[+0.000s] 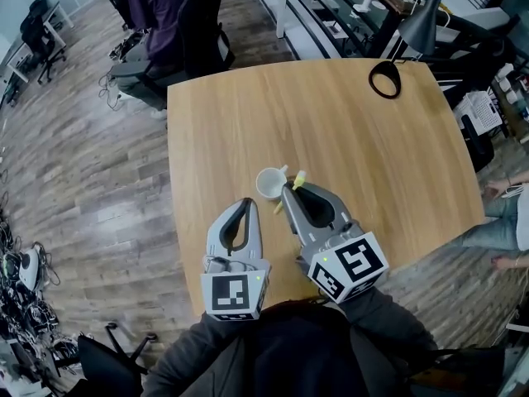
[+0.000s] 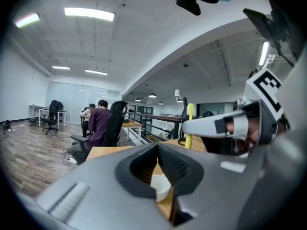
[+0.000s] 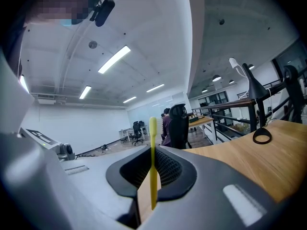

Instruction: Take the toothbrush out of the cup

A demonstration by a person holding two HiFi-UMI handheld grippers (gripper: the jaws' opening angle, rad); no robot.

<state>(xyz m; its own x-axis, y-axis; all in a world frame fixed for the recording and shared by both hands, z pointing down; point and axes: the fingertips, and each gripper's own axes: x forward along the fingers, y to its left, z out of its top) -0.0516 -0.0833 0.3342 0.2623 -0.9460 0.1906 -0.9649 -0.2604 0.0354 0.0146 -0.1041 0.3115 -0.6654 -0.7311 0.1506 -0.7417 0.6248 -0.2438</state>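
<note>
Clamping shut on a slim yellow plastic toothbrush (image 3: 153, 176), right tool (image 3: 152, 150) noted just right of the round white cup (image 1: 269, 183). Toothbrush held upright, outside the cup, just beside its rim. Cup standing on light wooden counter (image 1: 331, 122). Left tool (image 1: 245, 203) noted near the cup, jaws together, gripping nothing.

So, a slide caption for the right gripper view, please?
Right gripper shut on an upright yellow toothbrush, wooden table beyond.
</note>
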